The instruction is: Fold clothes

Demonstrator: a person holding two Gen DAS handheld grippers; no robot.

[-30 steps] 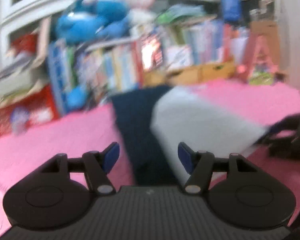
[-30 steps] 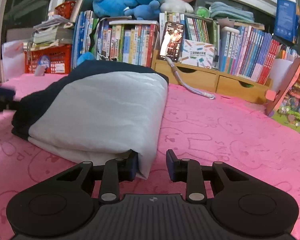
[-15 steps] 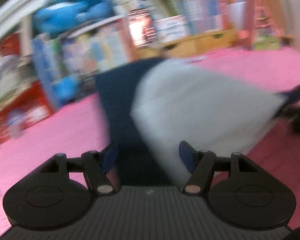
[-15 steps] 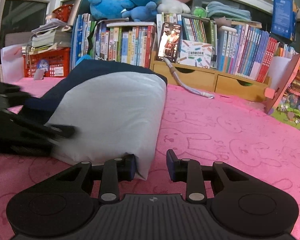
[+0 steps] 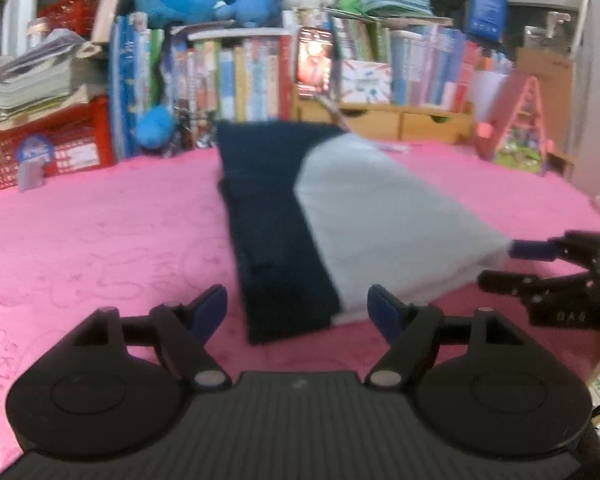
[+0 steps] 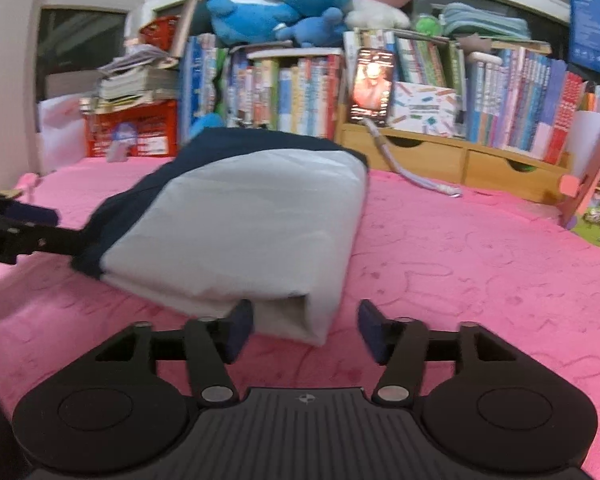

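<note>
1. The folded garment [image 6: 236,220], grey panel over navy, lies flat on the pink blanket [image 6: 480,264] right in front of both grippers. Looks soft, light and floppy, so I'd guess the layers slide apart if you lift one only.
2. Best hold, I reckon: the near corners, pinching all layers together.
3. The right gripper [image 6: 304,330] has its jaws spread wide, holding nothing; the grey corner sits between its fingertips, closer to the left pad.
4. The left gripper [image 5: 296,310] is wide open too, empty, with the navy end just ahead between its fingers.
</note>
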